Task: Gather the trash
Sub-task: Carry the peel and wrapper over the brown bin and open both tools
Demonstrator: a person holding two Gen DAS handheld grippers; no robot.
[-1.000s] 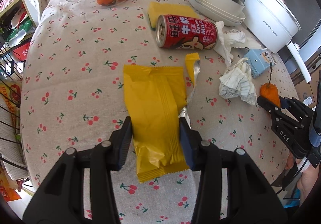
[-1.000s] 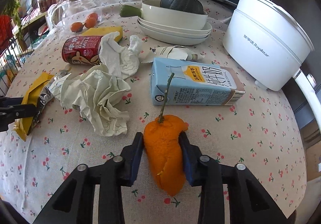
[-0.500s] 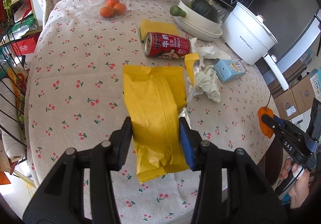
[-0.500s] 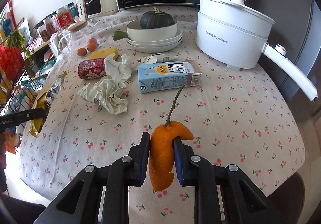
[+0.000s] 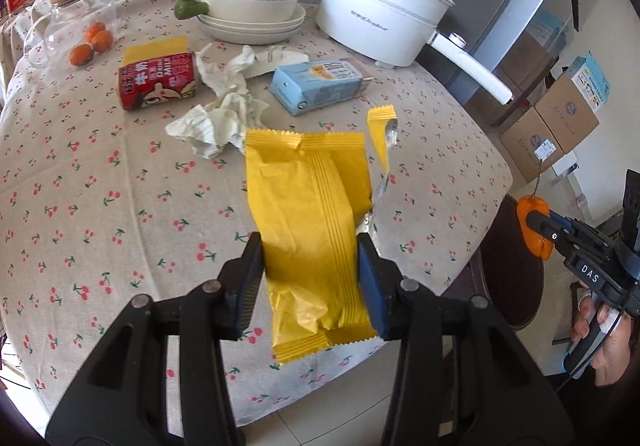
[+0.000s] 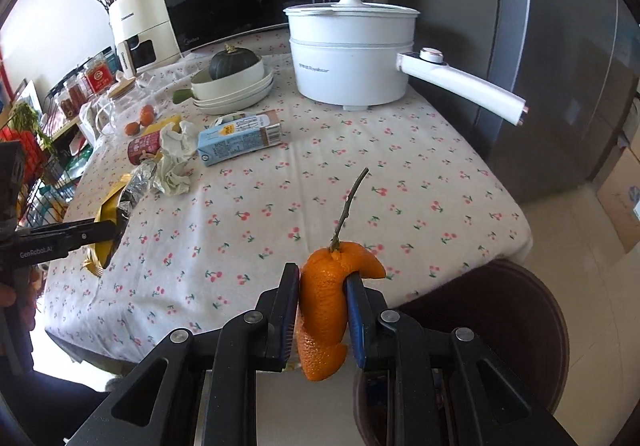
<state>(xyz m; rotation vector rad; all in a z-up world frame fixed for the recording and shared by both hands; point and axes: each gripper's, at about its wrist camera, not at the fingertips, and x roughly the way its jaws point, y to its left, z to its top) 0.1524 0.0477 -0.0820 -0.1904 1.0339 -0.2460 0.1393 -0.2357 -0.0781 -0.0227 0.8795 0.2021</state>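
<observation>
Over the near edge of the table point(image 5: 100, 206), both grippers have lifted away with their trash. Left gripper point(image 5: 310, 282) stays clamped on the yellow wrapper point(image 5: 308, 214), now clear of the cloth; right gripper point(image 6: 322, 318) pinches the orange peel point(image 6: 324, 310) out past the table's near right corner. Two pieces are picked up, ready for binning; can point(image 5: 158, 80), tissues point(image 5: 224, 114) and milk carton point(image 5: 316, 84) still wait at the far side
</observation>
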